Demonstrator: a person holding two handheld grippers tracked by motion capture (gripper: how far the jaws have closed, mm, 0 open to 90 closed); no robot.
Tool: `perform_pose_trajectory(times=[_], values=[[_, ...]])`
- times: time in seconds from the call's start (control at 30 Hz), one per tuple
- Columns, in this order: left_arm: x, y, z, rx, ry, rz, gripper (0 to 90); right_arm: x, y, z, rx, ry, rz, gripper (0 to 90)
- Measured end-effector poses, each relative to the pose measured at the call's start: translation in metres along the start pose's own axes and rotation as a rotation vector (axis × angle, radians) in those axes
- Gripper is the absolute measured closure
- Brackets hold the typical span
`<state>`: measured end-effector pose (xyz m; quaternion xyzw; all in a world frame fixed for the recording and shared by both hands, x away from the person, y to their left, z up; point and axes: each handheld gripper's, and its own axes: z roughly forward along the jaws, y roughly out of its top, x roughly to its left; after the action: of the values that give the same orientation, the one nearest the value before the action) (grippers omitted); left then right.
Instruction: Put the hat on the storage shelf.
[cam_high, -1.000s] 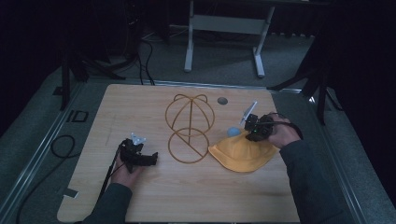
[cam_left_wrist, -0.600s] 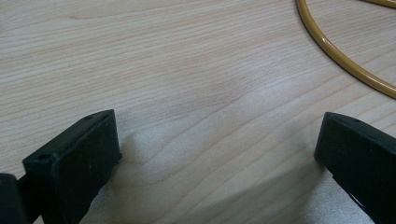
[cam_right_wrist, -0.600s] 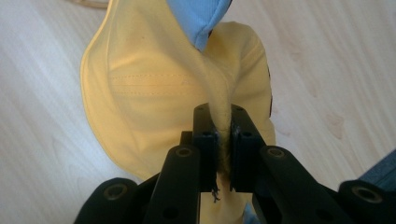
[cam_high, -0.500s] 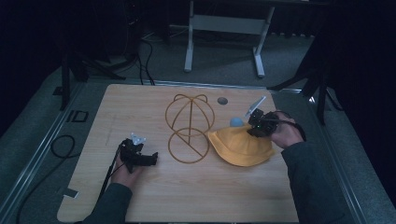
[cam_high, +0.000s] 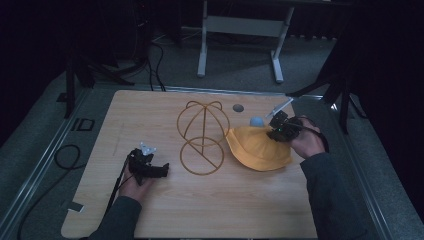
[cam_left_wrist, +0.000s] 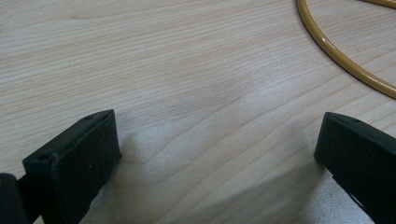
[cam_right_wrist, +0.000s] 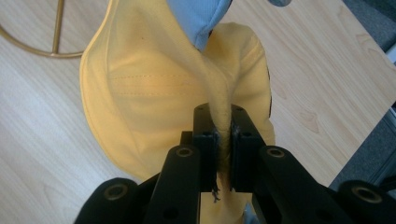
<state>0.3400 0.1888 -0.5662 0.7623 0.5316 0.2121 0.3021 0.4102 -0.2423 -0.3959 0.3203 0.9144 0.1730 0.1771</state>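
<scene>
One yellow bucket hat (cam_high: 259, 149) is the thing in hand: it lies on the wooden table (cam_high: 165, 215) just right of the wire hat stand (cam_high: 202, 137), with a fold of its cloth lifted and pinched flat between the jaws of the right gripper (cam_right_wrist: 220, 140), which are pressed together on it. It should handle as light, soft and floppy, sagging from any single pinch, so it cannot break but can slide out of a thin grip. The stitched brim, being doubled cloth, looks the firmest place to take hold, and a second hold opposite would keep the crown open over the stand's dome. A pale blue patch (cam_right_wrist: 198, 18) shows at the hat's far edge, perhaps its lining, though I cannot be sure. Counted: one hat, one gold wire stand, one small dark disc (cam_high: 238, 107) near the table's far edge, two grippers. The left gripper (cam_left_wrist: 215, 154) rests low over bare wood, jaws wide apart and holding nothing, beside the stand's base ring (cam_left_wrist: 341, 56).
</scene>
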Motion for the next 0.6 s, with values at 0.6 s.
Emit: perform_pose_trajectory(times=[0.6], values=[[0.0,0.0,0.0,0.0,-0.001,-0.001,0.1,-0.008,0.002,-0.014,-0.118,-0.029,0.11,84.0]])
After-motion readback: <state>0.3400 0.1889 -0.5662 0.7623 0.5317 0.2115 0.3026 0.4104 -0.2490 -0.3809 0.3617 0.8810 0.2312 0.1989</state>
